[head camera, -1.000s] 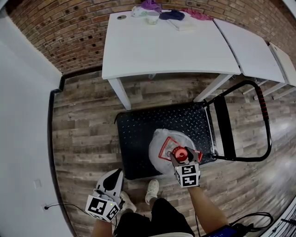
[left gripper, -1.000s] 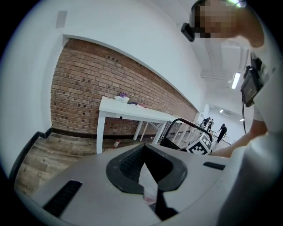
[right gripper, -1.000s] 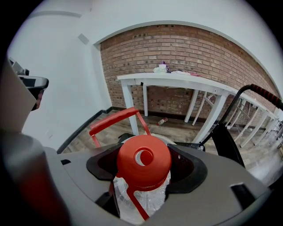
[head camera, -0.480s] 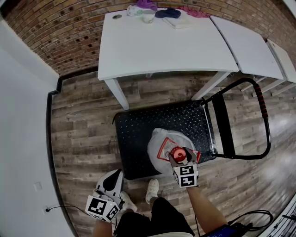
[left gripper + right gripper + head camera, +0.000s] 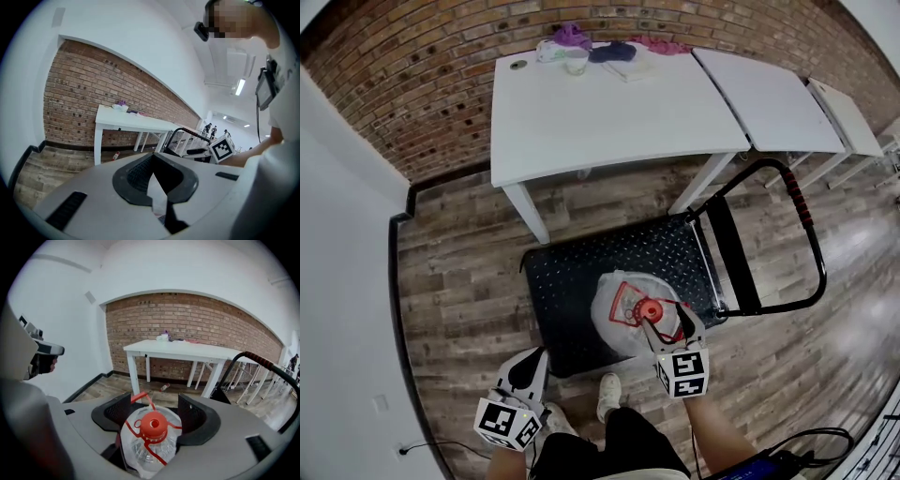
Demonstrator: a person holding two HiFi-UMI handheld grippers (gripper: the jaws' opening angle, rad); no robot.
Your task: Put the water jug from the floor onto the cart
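Observation:
The water jug (image 5: pixel 623 314) is clear plastic with a red cap and a red strap handle. It stands upright on the black deck of the cart (image 5: pixel 581 272), toward its near right side. My right gripper (image 5: pixel 666 323) hovers above and just near of the cap, jaws wide apart and touching nothing. In the right gripper view the jug (image 5: pixel 150 441) shows below and between the spread pads of the right gripper (image 5: pixel 155 411). My left gripper (image 5: pixel 534 356) hangs low at my left side, away from the cart, fingertips together and empty. The left gripper (image 5: pixel 152 161) points toward the table.
A white table (image 5: pixel 609 103) stands against the brick wall behind the cart, with cloths and a cup at its far edge. A second white table (image 5: pixel 769 94) stands to its right. The cart's black push handle (image 5: pixel 806 225) rises at the right. My shoes (image 5: pixel 607 389) are by the deck's near edge.
My right gripper has lifted up off the jug's red cap and drawn slightly toward me, jaws still wide. The jug stays on the cart. The left gripper has barely moved.

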